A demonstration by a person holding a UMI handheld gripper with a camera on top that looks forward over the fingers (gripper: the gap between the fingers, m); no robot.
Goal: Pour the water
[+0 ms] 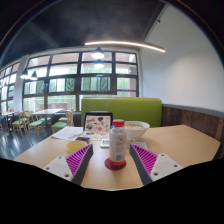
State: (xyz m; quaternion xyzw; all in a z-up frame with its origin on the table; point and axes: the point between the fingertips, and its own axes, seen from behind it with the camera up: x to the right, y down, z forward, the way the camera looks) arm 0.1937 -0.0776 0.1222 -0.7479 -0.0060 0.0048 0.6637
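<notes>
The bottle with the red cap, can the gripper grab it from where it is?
Probably yes. The bottle stands upright on the table between the open gripper fingers, with a gap at each side and nothing blocking it.

The bottle (118, 143) label's print cannot be read.

One bottle (118, 143) stands on the bench (185, 142), with one white cap and one red band at its base. One white bowl (135, 129) sits behind it. One yellow thing (77, 147) lies to the left; what it is cannot be told. One open laptop (97, 122) stands further back, with what looks like one sheet or pad of paper (68, 132) beside it. One green sofa (135, 108) runs along the windows. One long ceiling light (125, 45) glows overhead. The tongs (112, 160) show two fingers (73, 162), each with one magenta pad; they are parted, the bottle between them.
</notes>
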